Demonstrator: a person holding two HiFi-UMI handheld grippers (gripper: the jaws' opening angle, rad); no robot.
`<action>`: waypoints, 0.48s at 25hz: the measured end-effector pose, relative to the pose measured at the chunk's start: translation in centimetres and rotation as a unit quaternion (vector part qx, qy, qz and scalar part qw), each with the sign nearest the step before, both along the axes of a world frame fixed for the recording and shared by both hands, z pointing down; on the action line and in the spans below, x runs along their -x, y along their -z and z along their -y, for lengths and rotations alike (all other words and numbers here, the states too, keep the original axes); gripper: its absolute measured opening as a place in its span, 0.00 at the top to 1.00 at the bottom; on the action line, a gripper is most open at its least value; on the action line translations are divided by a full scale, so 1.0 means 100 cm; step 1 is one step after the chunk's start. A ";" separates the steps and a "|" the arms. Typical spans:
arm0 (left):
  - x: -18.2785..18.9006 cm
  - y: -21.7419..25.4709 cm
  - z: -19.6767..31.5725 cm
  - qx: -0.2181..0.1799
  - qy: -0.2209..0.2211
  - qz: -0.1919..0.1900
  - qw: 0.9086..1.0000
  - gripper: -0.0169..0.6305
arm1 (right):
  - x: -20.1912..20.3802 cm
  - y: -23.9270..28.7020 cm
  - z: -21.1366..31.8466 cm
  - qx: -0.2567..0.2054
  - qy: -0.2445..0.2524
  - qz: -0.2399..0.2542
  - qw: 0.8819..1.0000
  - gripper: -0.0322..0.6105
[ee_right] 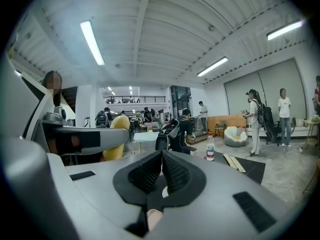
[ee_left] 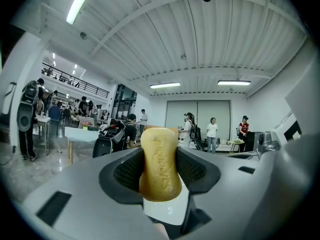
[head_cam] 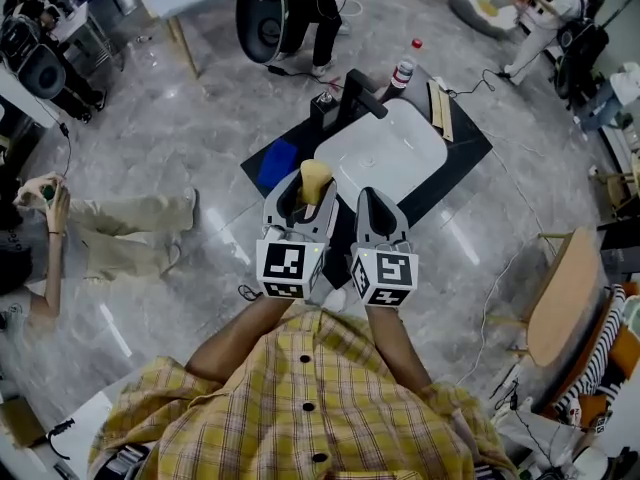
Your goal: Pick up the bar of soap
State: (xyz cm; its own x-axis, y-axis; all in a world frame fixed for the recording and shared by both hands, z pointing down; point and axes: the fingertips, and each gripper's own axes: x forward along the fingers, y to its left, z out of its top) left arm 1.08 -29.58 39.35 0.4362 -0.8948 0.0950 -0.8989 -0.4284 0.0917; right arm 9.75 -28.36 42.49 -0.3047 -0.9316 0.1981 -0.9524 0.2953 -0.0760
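— What does the bar of soap (ee_left: pixel 160 164) look like?
— Yellow-tan, oblong and rounded, with lettering running along its face.
— Where is it?
— Standing on end, clamped between the jaws of the left gripper (ee_left: pixel 160 156), held up in the air.

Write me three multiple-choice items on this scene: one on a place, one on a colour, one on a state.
1. The soap is:
A) in the left gripper
B) in the right gripper
C) beside the bottle

2. The bottle's cap is:
A) green
B) red
C) blue

3. The right gripper's jaws are:
A) wide apart
B) shut on the soap
C) shut with nothing between them

Answers:
1. A: the left gripper view shows the yellow bar upright between that gripper's jaws.
2. B: the head view shows a red cap on the clear bottle.
3. C: the right gripper view shows the ribbed pads meeting with nothing between them.
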 end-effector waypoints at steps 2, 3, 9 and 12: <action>0.002 0.002 0.000 -0.002 0.004 0.001 1.000 0.66 | 0.002 0.004 0.000 -0.008 0.004 0.003 1.000 0.92; 0.003 0.002 0.000 -0.004 0.006 0.002 1.000 0.66 | 0.002 0.006 0.000 -0.011 0.005 0.005 1.000 0.92; 0.005 0.004 -0.002 -0.014 0.012 0.005 1.000 0.66 | 0.001 0.010 -0.001 -0.024 0.005 0.005 1.000 0.92; 0.004 0.007 -0.003 -0.017 0.010 0.006 1.000 0.66 | 0.000 0.015 -0.002 -0.031 0.003 -0.002 1.000 0.92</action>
State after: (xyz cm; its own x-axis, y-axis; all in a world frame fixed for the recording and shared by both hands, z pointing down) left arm 0.72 -29.25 38.69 0.4173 -0.9060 0.0706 -0.9083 -0.4131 0.0663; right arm 9.79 -28.15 41.03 -0.3088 -0.9406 0.1412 -0.9511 0.3043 -0.0526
